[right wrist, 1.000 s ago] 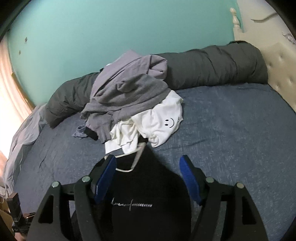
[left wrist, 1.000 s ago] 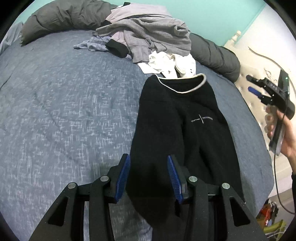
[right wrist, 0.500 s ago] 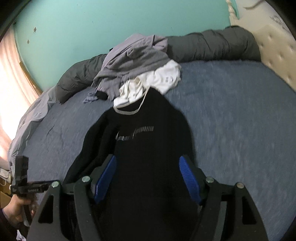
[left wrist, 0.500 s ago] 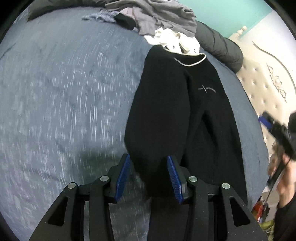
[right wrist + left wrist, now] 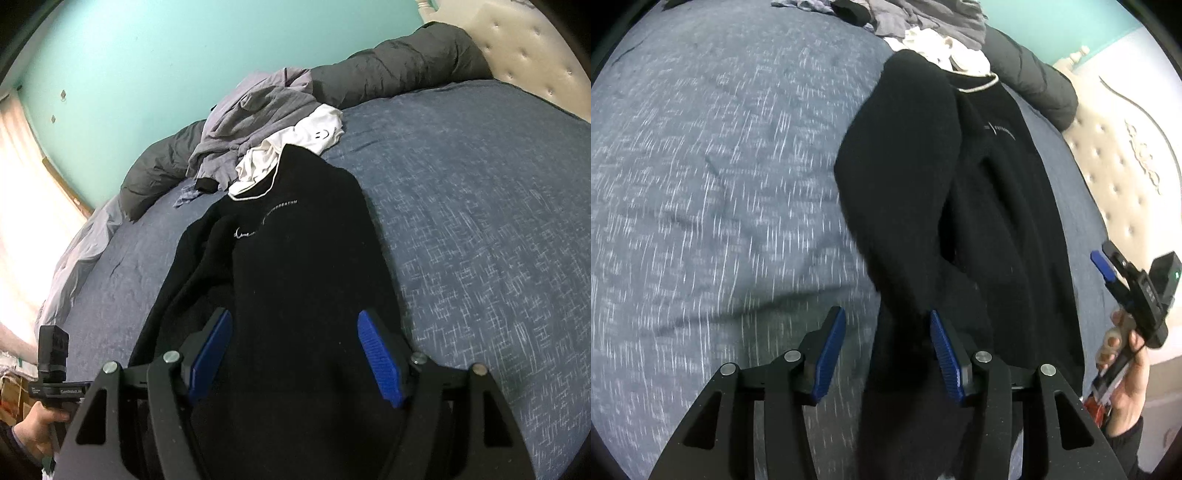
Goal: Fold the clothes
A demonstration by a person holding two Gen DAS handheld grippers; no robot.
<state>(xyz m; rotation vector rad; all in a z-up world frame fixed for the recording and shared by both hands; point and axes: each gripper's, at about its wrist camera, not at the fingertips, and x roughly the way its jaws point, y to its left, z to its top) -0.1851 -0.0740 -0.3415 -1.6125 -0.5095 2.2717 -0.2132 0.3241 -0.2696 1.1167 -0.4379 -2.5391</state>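
Left wrist view: the left gripper (image 5: 882, 338) stands with its blue pads apart, gripping nothing; a fold of the black sweatshirt (image 5: 945, 192) runs between the pads, close against the right-hand one — contact cannot be judged. The sweatshirt lies lengthwise on the blue bedspread (image 5: 713, 177), collar toward the far laundry pile (image 5: 923, 22), which the frame's top cuts off. Its hem is hidden behind the gripper body. The bedspread is motion-blurred. At the right edge the right gripper (image 5: 1108, 266) appears side-on, held by a hand (image 5: 1126, 369); its opening is unreadable here.

Right wrist view: the right gripper (image 5: 295, 354) is spread wide above the sweatshirt's (image 5: 295, 266) lower body, clamping nothing. The left sleeve lies folded across the chest, partly covering the small white lettering. Beyond the collar sit a white shirt (image 5: 295, 144), grey garments (image 5: 255, 118) and a rolled dark duvet (image 5: 399, 66). Bottom left, only the left gripper's camera block (image 5: 53, 354) shows.
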